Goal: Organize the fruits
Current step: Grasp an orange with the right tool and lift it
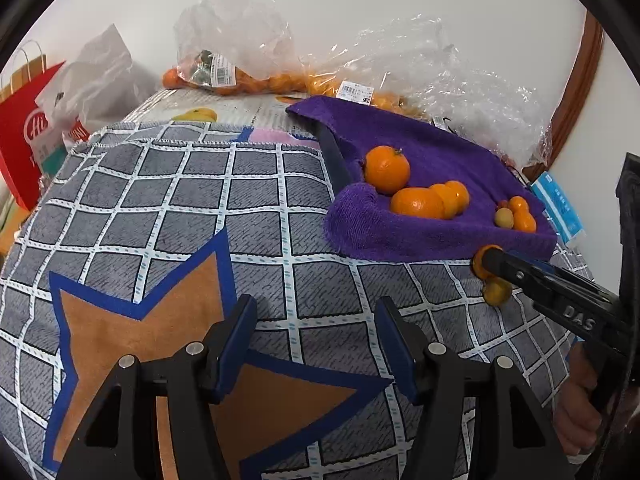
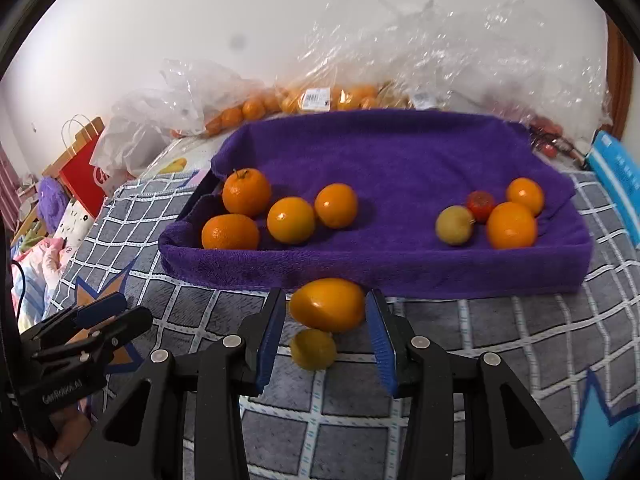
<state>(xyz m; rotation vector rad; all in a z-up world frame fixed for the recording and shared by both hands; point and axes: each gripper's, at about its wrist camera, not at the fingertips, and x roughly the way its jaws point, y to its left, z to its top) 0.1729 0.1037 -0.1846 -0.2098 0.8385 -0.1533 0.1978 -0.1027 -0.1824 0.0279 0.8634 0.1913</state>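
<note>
A purple towel-lined tray (image 2: 360, 276) (image 1: 400, 244) sits on a grey checked cloth (image 1: 180, 200). On its left side lie several oranges (image 2: 291, 220). On its right are two oranges (image 2: 512, 225), a small red fruit (image 2: 480, 205) and a yellow-green fruit (image 2: 455, 225). My right gripper (image 2: 326, 300) (image 1: 486, 260) is shut on an orange fruit (image 2: 327, 308) just in front of the tray's near rim. A small yellow fruit (image 2: 313, 349) (image 1: 497, 292) lies on the cloth beneath it. My left gripper (image 1: 316, 316) (image 2: 128, 312) hangs open over the cloth's star pattern, with nothing between its fingers.
Clear plastic bags of oranges (image 1: 240, 76) (image 2: 320, 100) lie behind the tray against the white wall. A red paper bag (image 1: 24, 132) stands at the far left. A blue packet (image 2: 616, 176) lies to the right of the tray. A wooden frame (image 1: 580, 80) rises at the right.
</note>
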